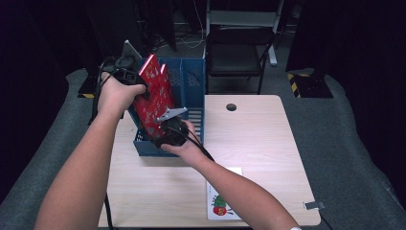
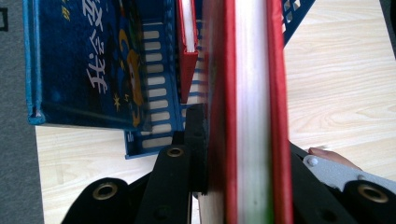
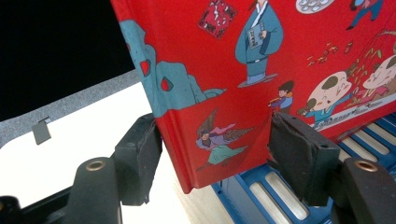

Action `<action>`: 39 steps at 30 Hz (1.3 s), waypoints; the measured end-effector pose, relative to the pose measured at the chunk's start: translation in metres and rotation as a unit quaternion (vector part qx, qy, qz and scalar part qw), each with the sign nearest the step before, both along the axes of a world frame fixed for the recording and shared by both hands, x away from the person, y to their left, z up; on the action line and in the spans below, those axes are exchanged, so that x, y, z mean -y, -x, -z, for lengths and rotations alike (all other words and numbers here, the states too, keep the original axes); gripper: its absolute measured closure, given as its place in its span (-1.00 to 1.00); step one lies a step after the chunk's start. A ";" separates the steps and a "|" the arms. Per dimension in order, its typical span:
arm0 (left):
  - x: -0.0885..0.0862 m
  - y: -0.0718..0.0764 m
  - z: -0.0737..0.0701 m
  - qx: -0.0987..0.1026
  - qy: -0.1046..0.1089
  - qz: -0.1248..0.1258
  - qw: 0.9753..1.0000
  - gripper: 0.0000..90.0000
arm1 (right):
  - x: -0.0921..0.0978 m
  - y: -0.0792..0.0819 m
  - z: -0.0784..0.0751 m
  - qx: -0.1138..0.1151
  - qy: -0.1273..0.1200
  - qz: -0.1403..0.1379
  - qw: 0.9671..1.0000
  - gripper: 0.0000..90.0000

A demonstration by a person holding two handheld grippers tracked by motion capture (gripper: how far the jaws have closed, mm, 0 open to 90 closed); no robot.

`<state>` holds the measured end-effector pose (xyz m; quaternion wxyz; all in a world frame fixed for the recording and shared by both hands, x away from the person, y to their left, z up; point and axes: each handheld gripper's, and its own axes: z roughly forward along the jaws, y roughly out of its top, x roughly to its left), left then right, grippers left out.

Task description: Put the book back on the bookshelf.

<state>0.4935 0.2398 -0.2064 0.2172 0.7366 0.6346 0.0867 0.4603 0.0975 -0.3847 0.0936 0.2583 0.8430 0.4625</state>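
A red picture book is held tilted over a blue slotted file rack at the table's back left. My left gripper is shut on the book's upper edge. In the left gripper view the book runs edge-on between the jaws of the left gripper. My right gripper sits at the book's lower corner. In the right gripper view this gripper stands open, the corner of the book lying between its wide-apart pads above the rack.
Inside the rack stand a dark blue book and another red book. A white caterpillar book lies near the front edge of the wooden table. A small clip sits at the table's right corner. A black chair stands behind.
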 end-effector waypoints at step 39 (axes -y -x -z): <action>0.020 -0.016 0.019 0.029 0.001 -0.007 1.000 0.75 | 0.008 -0.030 0.002 -0.009 0.014 0.054 0.998 -0.20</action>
